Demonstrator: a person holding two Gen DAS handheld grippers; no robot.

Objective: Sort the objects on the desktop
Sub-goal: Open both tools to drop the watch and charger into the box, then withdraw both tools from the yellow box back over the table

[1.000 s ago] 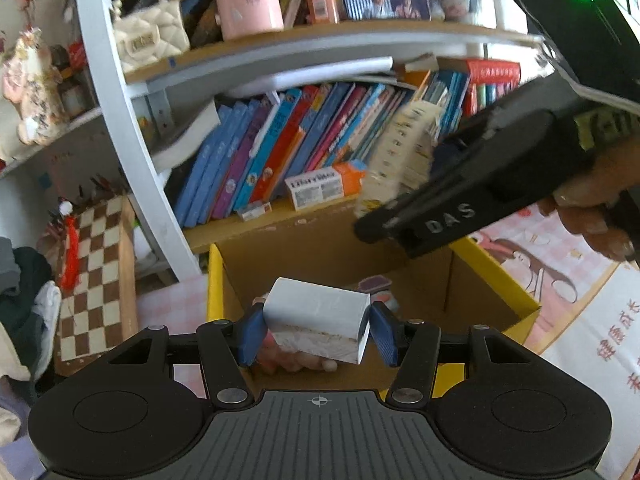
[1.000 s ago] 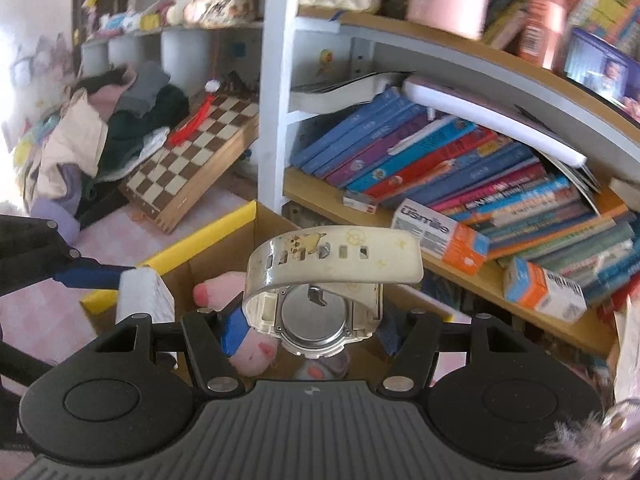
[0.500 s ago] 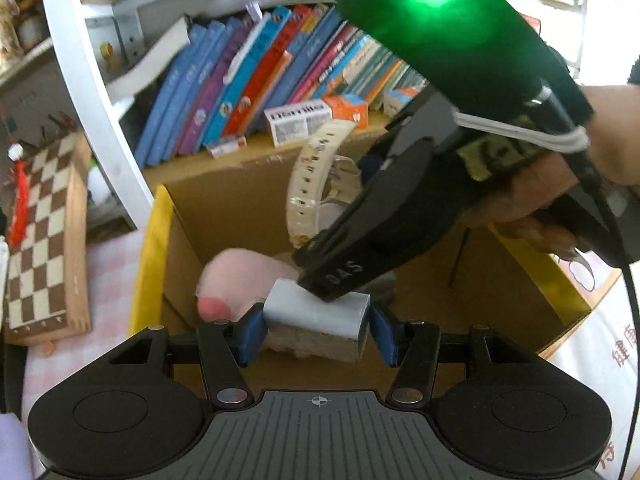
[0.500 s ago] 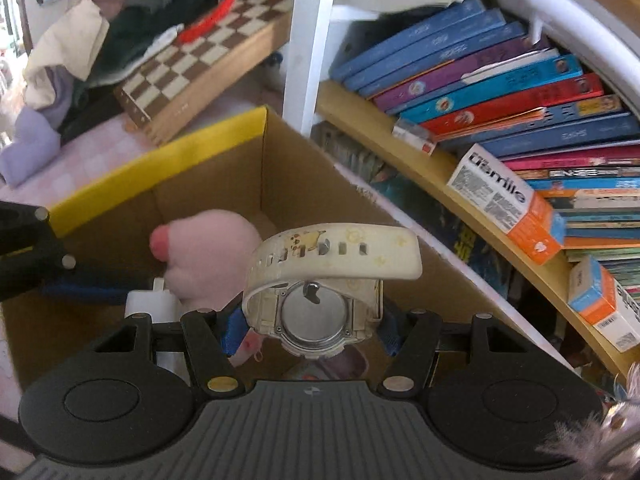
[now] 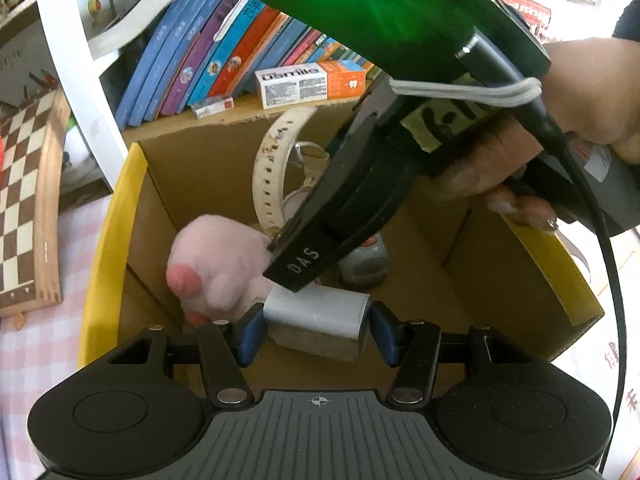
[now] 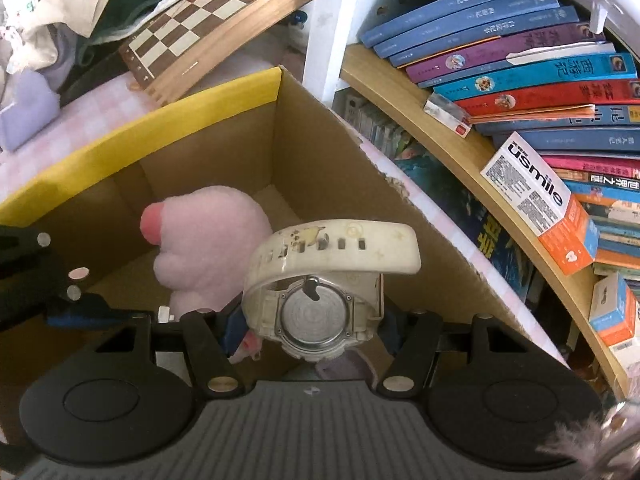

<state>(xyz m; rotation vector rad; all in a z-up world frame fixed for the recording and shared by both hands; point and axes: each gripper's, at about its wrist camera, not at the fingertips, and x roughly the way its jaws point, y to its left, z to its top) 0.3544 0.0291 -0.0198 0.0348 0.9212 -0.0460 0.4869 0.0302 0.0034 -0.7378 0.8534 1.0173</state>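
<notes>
An open cardboard box with yellow flaps [image 5: 100, 240] [image 6: 304, 152] holds a pink plush toy [image 5: 216, 264] [image 6: 200, 236] and a grey object [image 5: 362, 268]. My left gripper [image 5: 316, 332] is shut on a white-grey block [image 5: 320, 316] and holds it inside the box near the front wall. My right gripper [image 6: 310, 330] is shut on a cream wristwatch [image 6: 316, 284] and holds it over the box interior. In the left wrist view the right gripper crosses above the block, with the watch [image 5: 272, 176] hanging from it.
A white-framed bookshelf [image 5: 224, 52] [image 6: 520, 80] with many books stands right behind the box. A toothpaste carton [image 5: 312, 84] [image 6: 540, 200] lies on its lower shelf. A chessboard [image 5: 24, 200] [image 6: 208, 32] leans at the left. Clothes [image 6: 60, 12] are piled beyond it.
Both grippers have moved down and further into the box with their objects. The right gripper now sits just above the block in my left gripper.
</notes>
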